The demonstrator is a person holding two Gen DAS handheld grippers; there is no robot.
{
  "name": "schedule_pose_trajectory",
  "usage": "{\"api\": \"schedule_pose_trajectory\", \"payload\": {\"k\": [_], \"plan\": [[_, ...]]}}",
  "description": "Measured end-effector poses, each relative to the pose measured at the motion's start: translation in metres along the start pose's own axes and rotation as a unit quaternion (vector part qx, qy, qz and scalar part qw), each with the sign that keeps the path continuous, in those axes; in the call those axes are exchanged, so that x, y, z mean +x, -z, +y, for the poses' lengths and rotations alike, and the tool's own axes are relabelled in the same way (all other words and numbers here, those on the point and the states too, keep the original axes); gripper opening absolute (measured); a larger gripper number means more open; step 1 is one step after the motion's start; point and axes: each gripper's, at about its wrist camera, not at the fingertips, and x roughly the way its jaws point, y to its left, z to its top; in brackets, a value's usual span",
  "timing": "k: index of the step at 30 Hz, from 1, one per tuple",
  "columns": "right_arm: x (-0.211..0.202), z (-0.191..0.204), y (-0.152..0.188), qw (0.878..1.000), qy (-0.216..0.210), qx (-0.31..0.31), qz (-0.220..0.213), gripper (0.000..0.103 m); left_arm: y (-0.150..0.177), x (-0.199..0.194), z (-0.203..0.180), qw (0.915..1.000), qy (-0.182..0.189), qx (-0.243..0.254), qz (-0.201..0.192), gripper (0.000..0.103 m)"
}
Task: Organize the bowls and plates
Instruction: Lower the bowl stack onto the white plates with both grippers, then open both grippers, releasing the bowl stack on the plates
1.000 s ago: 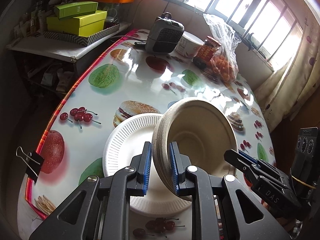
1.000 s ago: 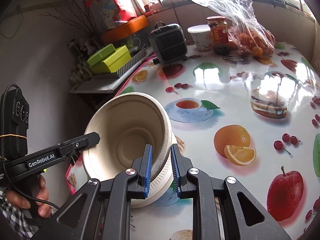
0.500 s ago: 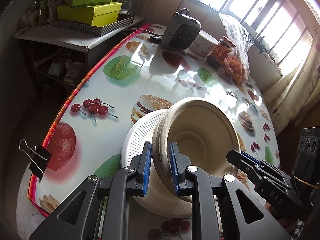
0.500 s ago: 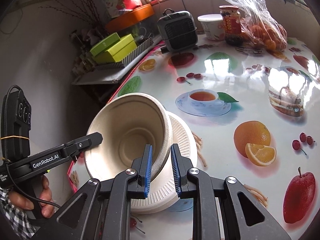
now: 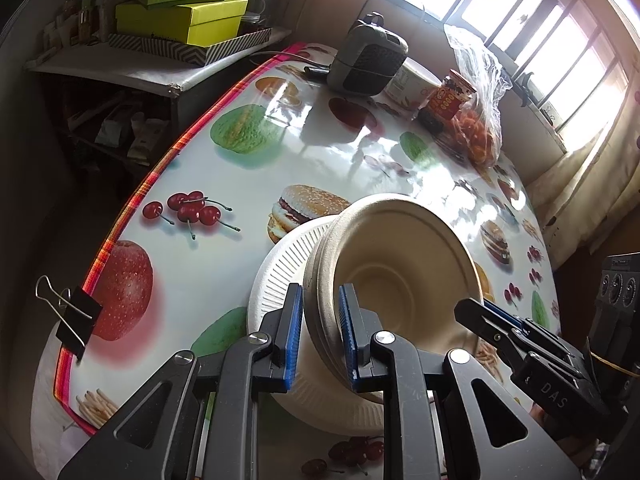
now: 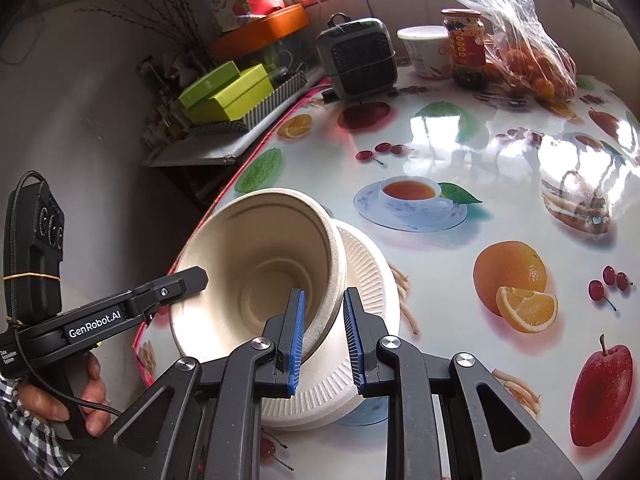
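Beige pulp bowls (image 5: 400,276), nested and tipped on edge, hang over the white paper plates (image 5: 276,280) on the table (image 5: 320,160). Left tongs (image 5: 320,336) pinch the near rim; right tongs (image 6: 324,336) straddle the opposite rim, their right pad looking slightly clear. If either grip slackens unevenly, the stack could twist, slide off the plates, or separate.

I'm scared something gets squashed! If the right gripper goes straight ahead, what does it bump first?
The stacked bowls: their rim already sits inside the right gripper. Just behind lies the white paper plate, probably next.
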Motion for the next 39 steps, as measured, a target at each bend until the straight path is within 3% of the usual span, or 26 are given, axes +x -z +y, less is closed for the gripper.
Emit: {"api": "schedule_pose_trajectory", "payload": {"k": [17,39], "plan": [[-0.0029,-0.0014,-0.0001,1.000,0.006,0.001,-0.003,0.023,-0.0002,0.0005,-0.0010,1.0000,0.003,0.001,-0.001,0.019],[-0.0096,0.0044,0.0037,1.000,0.007,-0.001,-0.017,0.047,0.0026,-0.0090,-0.0006,0.9998,0.000,0.006,-0.020,0.037]]}}
